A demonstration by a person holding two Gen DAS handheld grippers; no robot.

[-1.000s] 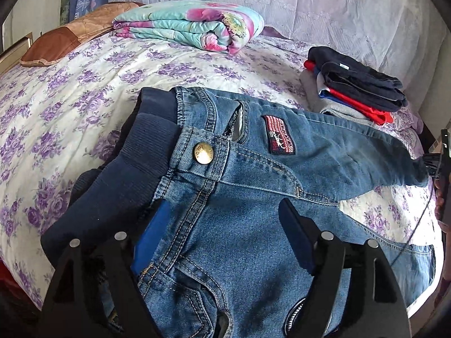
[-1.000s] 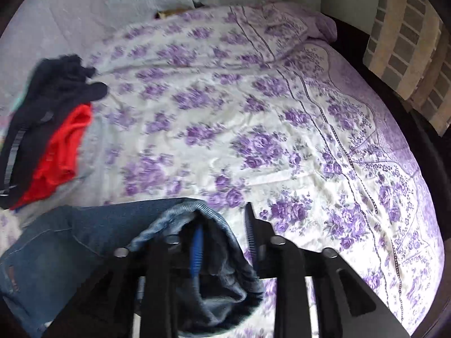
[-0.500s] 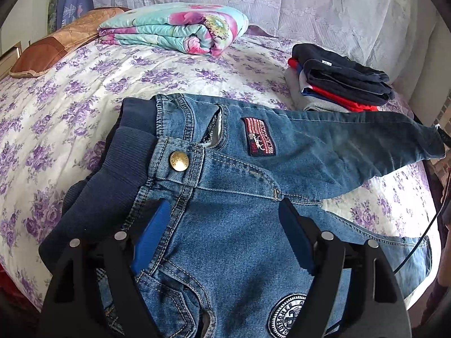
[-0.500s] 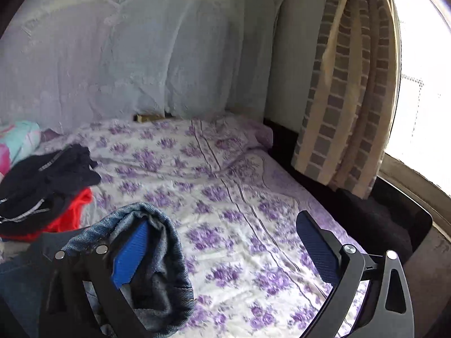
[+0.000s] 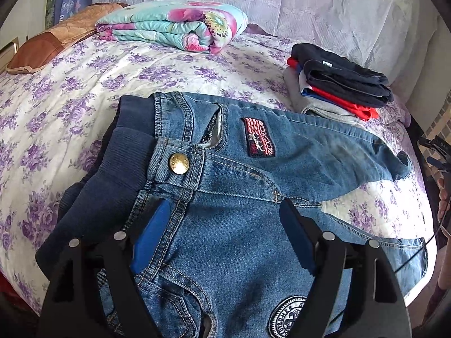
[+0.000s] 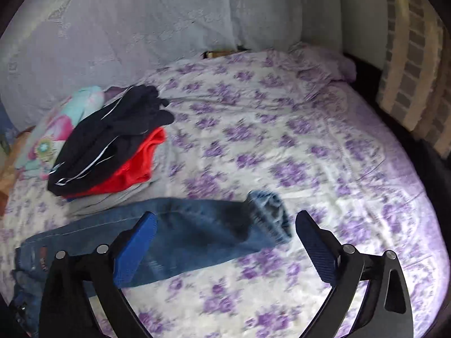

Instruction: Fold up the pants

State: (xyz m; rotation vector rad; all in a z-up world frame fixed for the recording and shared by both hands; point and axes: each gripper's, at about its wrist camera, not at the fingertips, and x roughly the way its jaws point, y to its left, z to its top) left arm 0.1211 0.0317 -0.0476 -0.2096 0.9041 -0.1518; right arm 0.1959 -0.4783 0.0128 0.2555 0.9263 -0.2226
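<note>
Blue denim pants (image 5: 239, 186) with a ribbed navy waistband, a brass button and a red patch lie spread on the flowered bed. One leg stretches to the right, its cuff lying flat (image 6: 267, 217). My left gripper (image 5: 225, 225) is open and hovers over the waist and front of the pants, holding nothing. My right gripper (image 6: 225, 236) is open just above the leg (image 6: 191, 225) near the cuff, holding nothing.
A stack of folded clothes, navy over red and grey (image 5: 338, 84) (image 6: 112, 146), sits beside the far leg. A folded floral blanket (image 5: 174, 25) and a brown pillow (image 5: 53, 42) lie at the head. The bed edge and a striped curtain (image 6: 417, 70) are at right.
My right gripper was shut on the leg cuff, then opened; the cuff now lies flat on the bed. The left gripper stayed open over the waist.
</note>
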